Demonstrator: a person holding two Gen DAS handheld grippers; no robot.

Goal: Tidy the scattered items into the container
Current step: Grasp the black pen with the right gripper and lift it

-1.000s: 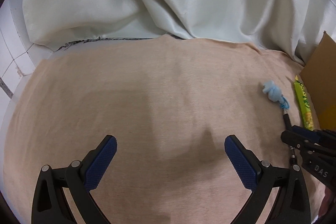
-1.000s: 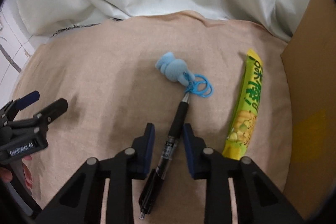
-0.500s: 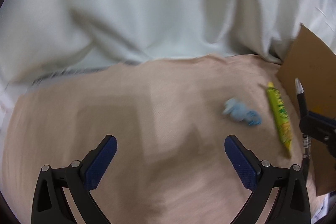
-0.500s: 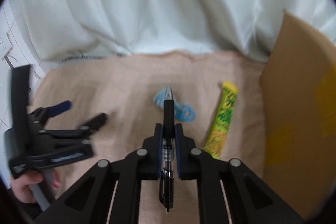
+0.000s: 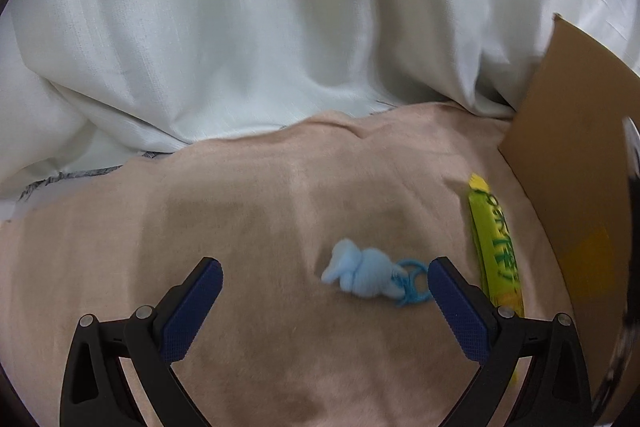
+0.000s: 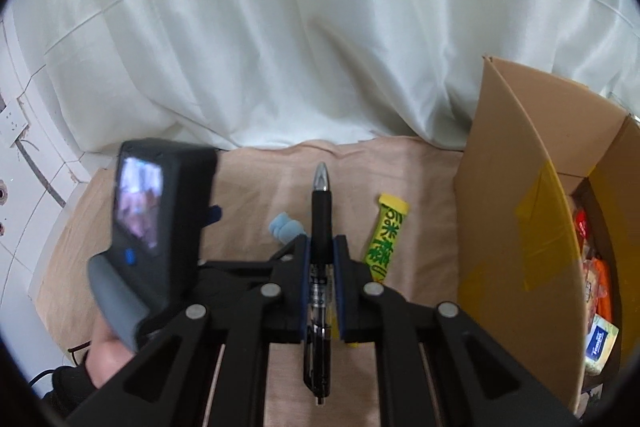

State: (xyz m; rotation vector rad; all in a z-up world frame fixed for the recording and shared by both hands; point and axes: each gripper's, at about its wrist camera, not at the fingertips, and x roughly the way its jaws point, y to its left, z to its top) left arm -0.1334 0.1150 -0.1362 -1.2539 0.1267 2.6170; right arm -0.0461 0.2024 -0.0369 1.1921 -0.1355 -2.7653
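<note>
- Cardboard box is the container, standing open at the right edge of the cloth; its tall brown flap rises up the right side of the left wrist view, patched with yellow tape; inside, in the right wrist view, sit red and orange packets and a small pale carton
- white curtain fills the whole back of both views, folds hanging down onto the far edge of the surface
- beige cloth covers the surface, creased near the middle, with the loose items on its right half
- left gripper, blue pads spread wide apart and nothing between them touching; it hangs over the cloth with the plush toy just inside its right pad; from the right wrist camera you see its back screen and a hand gripping the grey handle
- right gripper is clamped tight on the pen, pads pressed against the barrel, held up clear of the cloth
- yellow-green snack stick lies flat on the cloth, lengthwise, near the box flap; whether it touches the flap I cannot tell
- black pen, silver tip pointing away from the camera, its clear rear end sticking out behind the pads
- light blue plush toy, a bit blurred, lies on the cloth with a blue ring at its right end, well left of the snack stick
</note>
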